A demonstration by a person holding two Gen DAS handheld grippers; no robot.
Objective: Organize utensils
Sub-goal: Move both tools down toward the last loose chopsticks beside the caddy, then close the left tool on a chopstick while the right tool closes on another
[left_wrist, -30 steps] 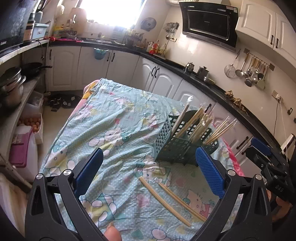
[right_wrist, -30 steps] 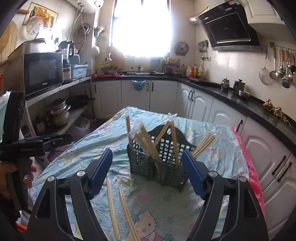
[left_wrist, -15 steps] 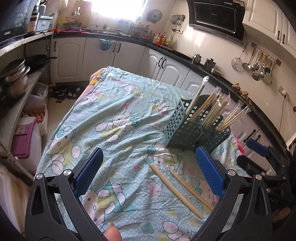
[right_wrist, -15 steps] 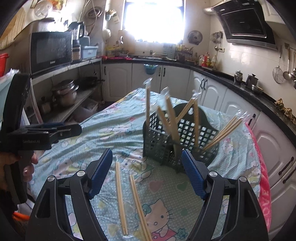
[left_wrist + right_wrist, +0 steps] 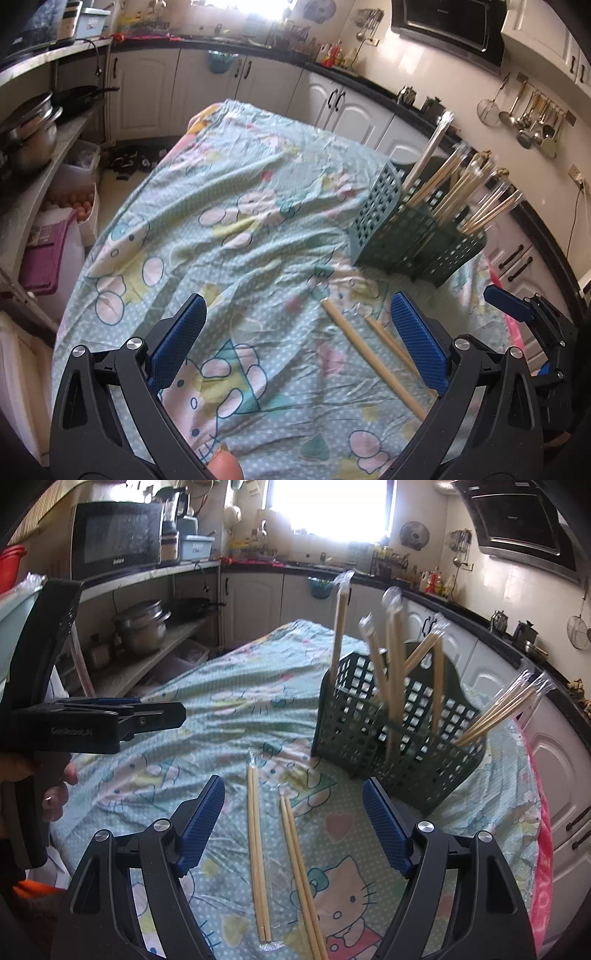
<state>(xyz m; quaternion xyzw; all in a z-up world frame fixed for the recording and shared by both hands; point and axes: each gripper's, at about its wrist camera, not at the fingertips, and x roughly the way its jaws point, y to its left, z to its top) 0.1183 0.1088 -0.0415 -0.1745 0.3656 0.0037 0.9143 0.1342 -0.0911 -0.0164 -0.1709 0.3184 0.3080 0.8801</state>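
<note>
A green lattice utensil basket stands on the table and holds several wrapped pairs of wooden chopsticks; it also shows in the left wrist view. Two wrapped chopstick pairs lie flat on the cloth before it, a left pair and a right pair, also in the left wrist view. My right gripper is open and empty, low over both pairs. My left gripper is open and empty, left of the pairs; it also shows in the right wrist view.
The table is covered with a pale blue cartoon-print cloth. Shelves with pots and a microwave stand to the left. White cabinets and a black counter run behind and to the right.
Both grippers have moved forward and lower toward the table. The basket and the loose chopsticks now look larger and closer. Both grippers stay open.
</note>
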